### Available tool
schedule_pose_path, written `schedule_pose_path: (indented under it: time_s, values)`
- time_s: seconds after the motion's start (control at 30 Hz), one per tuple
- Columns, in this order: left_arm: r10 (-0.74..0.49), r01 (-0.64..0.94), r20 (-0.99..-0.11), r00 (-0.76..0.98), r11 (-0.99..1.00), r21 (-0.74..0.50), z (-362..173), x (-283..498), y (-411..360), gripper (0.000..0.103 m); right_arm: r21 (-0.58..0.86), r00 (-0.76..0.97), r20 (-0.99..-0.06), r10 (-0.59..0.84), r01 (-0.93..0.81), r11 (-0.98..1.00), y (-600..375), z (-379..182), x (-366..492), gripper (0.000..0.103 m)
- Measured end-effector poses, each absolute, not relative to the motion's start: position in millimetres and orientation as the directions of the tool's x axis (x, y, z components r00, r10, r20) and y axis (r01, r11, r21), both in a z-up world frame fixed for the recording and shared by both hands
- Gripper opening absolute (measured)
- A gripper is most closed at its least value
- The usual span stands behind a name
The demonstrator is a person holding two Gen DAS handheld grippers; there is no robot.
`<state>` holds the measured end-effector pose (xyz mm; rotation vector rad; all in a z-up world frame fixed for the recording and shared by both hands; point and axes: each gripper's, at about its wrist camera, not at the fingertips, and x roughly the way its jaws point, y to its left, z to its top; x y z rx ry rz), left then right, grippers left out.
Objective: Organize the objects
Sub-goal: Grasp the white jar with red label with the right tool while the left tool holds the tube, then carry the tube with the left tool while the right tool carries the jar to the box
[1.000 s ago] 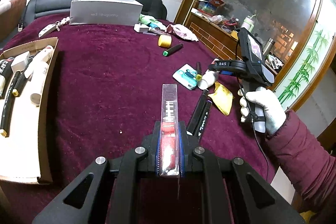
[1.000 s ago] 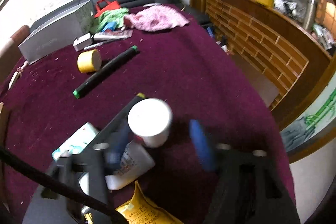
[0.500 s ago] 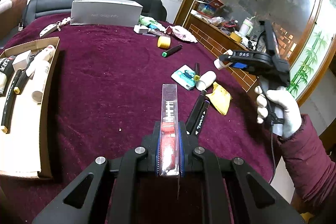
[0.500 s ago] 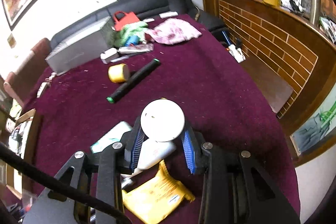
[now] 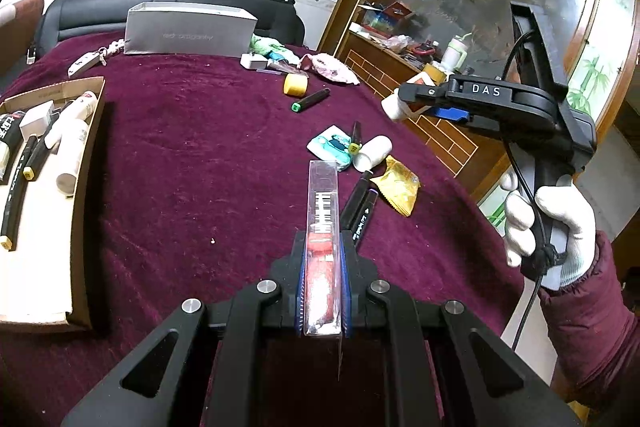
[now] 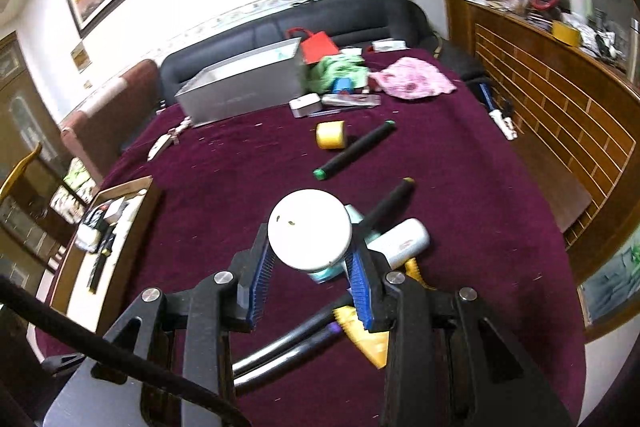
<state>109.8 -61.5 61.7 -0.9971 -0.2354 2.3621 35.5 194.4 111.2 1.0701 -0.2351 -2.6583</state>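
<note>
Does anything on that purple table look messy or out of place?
Yes. Markers, a white bottle, a yellow packet and a teal packet lie jumbled together on the cloth, while similar items are already in the cardboard box at the left.

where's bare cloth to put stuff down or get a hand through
Free: the wide maroon cloth between the cardboard tray and the green-capped marker. Also the tray's near end. Crowded: around the yellow packet, and the far edge by the grey box.
</note>
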Motion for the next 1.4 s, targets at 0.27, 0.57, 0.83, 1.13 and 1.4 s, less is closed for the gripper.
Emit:
schedule_pose_path:
  time_s: [0.27, 0.57, 0.83, 1.13, 1.4]
  values:
    - [0.586, -0.439, -0.592, -0.553, -0.809, -0.391, 59, 119, -68, 0.01, 0.255, -0.668, -0.653, -0.357, 0.25, -0.934, 159, 113, 53, 0.033]
    - [0.633, -0.463, -0.568, -0.526, -0.773, -0.433, 53, 128, -82, 0.01, 0.303, -0.633, -0.654, -0.414, 0.283, -0.91, 131, 109, 69, 0.033]
    - [0.666, -0.453, -0.535, -0.52, -0.746, -0.488, 45, 130, -108, 0.01, 0.313, -0.607, -0.662, -0.44, 0.309, -0.898, 100, 109, 71, 0.033]
    - [0.667, -0.41, -0.495, -0.557, -0.739, -0.535, 43, 134, -155, 0.01, 0.303, -0.567, -0.68, -0.465, 0.36, -0.882, 51, 106, 64, 0.033]
    - [0.652, -0.339, -0.436, -0.62, -0.724, -0.601, 53, 142, -223, 0.01, 0.302, -0.527, -0.685, -0.503, 0.423, -0.854, 13, 108, 58, 0.033]
